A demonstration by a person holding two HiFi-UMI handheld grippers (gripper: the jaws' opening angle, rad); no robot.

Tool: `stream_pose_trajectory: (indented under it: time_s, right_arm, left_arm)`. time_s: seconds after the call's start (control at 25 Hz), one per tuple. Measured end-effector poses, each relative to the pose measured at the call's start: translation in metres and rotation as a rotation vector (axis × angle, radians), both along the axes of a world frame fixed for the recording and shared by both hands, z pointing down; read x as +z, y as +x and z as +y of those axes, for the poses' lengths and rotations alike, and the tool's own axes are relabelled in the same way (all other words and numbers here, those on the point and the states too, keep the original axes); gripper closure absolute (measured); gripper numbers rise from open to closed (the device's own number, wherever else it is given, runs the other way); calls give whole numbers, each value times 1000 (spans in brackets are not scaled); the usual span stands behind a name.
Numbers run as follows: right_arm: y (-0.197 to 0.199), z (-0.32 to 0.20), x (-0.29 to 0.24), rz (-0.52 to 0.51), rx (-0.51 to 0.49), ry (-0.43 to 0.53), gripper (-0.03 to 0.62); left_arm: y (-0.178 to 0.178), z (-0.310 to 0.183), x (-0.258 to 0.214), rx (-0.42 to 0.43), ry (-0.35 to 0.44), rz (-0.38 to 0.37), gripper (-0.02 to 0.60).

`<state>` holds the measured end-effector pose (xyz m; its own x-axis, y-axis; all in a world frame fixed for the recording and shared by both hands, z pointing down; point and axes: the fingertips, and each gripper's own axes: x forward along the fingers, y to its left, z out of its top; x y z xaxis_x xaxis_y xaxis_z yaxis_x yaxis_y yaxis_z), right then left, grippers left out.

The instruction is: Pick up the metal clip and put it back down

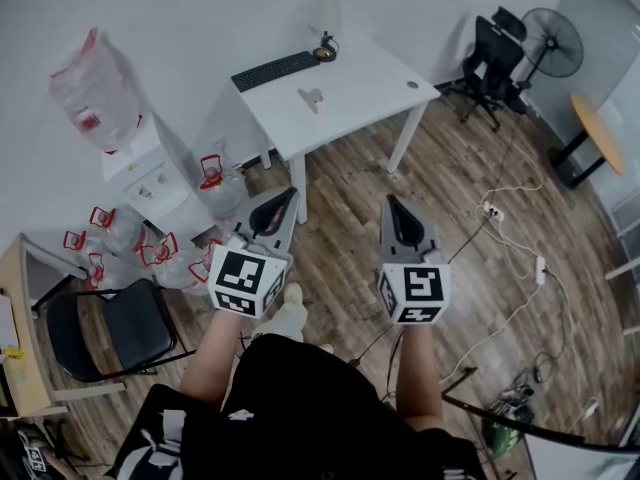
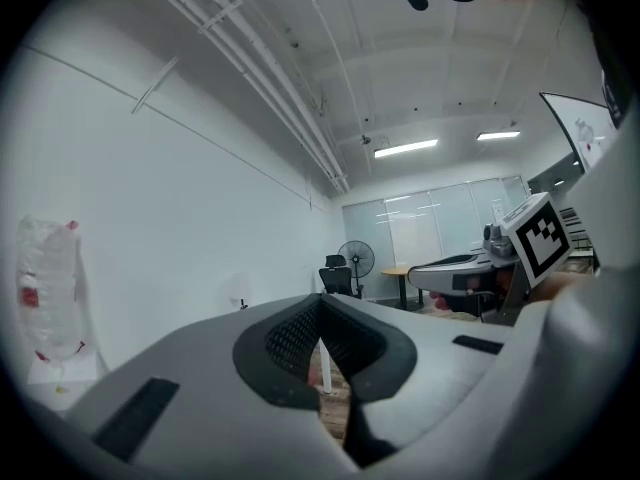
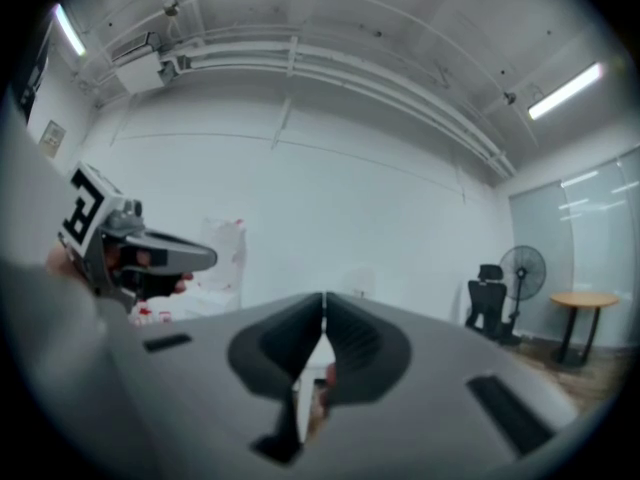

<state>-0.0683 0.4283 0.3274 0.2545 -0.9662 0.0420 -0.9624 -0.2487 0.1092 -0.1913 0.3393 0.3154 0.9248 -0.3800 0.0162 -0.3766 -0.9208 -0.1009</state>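
Hovering hand-held grippers [image 1: 292, 194] [image 1: 391, 201], closed, empty.

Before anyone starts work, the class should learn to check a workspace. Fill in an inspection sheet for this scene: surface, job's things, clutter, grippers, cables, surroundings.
Surface: white table, mostly bare, ahead of both grippers.
Job's things: small pale item on the table, probably the metal clip; too small to be sure.
Clutter: keyboard and a small dark object near the table's far edge.
Grippers: left gripper and right gripper both shut, empty, held over the wood floor short of the table.
Cables: white cable with power strip on the floor at the right.
Surroundings: water dispenser, clear jugs, black chair, fan.
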Motion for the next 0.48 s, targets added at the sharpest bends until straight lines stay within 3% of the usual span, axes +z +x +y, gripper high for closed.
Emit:
stream_pose_trajectory:
  time_s: [0.48]
  right_arm:
    - [27, -38, 15, 6, -8, -35, 559]
  left_arm:
    - [37, -36, 12, 4, 36, -32, 560]
